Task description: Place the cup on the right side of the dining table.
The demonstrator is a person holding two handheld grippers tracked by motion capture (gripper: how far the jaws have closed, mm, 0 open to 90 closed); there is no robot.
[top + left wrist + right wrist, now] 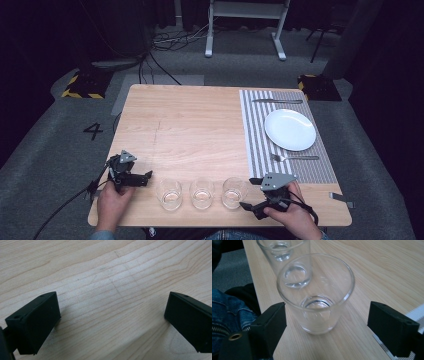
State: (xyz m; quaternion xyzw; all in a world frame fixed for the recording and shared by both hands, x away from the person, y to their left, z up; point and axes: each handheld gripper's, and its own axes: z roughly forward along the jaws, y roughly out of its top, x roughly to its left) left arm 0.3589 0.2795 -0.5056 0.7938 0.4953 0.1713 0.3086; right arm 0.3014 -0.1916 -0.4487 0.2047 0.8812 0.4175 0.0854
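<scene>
Three clear glasses stand in a row near the bottom edge of the wooden tabletop in the high view: the left glass, the middle glass and the right glass. At lower left the left claw is held in a hand, pointing toward the left glass and apart from it. At lower right the right claw, held in the other hand, has its jaws spread on either side of the right glass. A striped placemat covers the right part of the tabletop, carrying a white plate, a knife above it and a fork below it.

Seen from the left gripper view, the left claw is released, its two black jaws wide apart at lower left and lower right over bare wood.

Seen from the right gripper view, the right claw is also released; the right glass stands upright between its jaws, touching neither. Further glasses line up behind it toward the upper left, and blue denim fills the lower left.
</scene>
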